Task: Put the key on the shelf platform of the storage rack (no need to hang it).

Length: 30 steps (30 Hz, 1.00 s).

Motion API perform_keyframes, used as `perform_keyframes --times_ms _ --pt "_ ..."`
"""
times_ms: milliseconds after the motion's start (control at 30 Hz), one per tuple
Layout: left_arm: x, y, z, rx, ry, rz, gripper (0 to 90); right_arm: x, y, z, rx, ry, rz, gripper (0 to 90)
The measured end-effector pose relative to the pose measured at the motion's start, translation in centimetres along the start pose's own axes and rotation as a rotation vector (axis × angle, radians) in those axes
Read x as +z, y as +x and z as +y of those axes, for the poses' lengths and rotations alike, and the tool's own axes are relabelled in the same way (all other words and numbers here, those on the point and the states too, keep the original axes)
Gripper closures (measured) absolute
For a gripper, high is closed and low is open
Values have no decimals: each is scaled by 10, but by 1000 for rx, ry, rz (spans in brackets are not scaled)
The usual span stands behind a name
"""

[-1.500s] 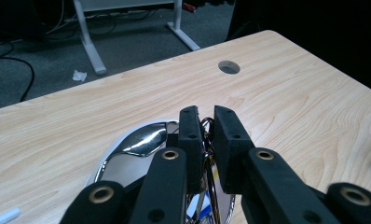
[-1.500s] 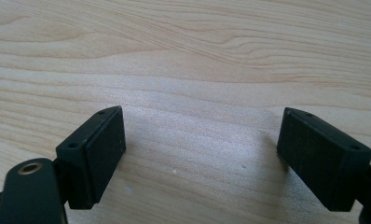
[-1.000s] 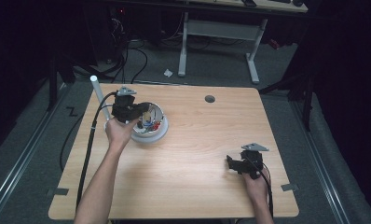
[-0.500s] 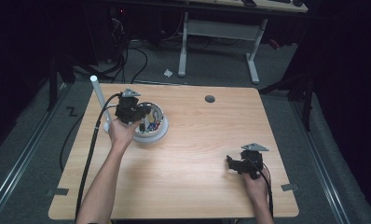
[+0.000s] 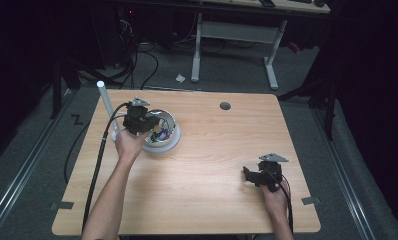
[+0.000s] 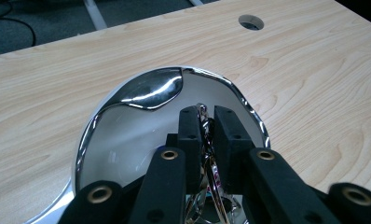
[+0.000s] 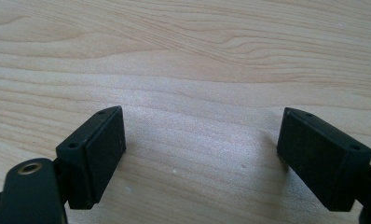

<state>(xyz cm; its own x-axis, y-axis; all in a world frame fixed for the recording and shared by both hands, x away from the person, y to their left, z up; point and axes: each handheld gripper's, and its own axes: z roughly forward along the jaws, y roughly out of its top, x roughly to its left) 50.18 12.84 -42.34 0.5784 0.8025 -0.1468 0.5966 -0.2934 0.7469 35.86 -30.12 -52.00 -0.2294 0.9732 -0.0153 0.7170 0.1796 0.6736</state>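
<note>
A shiny steel bowl (image 5: 168,136) (image 6: 146,88) stands on the left half of the wooden table, with small colourful items inside it. My left gripper (image 5: 149,125) (image 6: 205,122) reaches over the bowl's rim from the left. It is shut on a thin, shiny silvery piece (image 6: 203,116) that sticks up between the pads; I cannot tell what this piece is. My right gripper (image 5: 248,173) (image 7: 202,149) rests low over bare wood near the front right of the table, open, with nothing between its fingers.
A white tube (image 5: 107,107) stands upright at the table's left edge, just behind my left hand. A round cable hole (image 5: 225,106) (image 6: 251,22) lies near the far edge. Black cables trail from both grippers. A desk frame and cables stand on the floor beyond.
My left gripper has edged slightly over the bowl with its jaws still shut on the silvery piece. The right gripper has not moved.
</note>
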Motion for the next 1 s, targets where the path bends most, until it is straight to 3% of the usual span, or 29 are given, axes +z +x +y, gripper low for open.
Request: perform_keyframes --times_ms 200,333,567,700,1000 --pt "0 3 -1 -7 18 20 808 0 0 0 1 0 0 154" --pt "-1 5 -2 -21 19 34 766 0 0 0 1 0 0 154" --pt "-9 3 -1 -10 -3 57 663 0 0 0 1 0 0 154" --pt "-21 -2 1 3 -22 61 562 0 0 0 2 0 -1 154" --pt "-47 -5 3 -12 -56 63 466 0 0 0 2 0 0 154"
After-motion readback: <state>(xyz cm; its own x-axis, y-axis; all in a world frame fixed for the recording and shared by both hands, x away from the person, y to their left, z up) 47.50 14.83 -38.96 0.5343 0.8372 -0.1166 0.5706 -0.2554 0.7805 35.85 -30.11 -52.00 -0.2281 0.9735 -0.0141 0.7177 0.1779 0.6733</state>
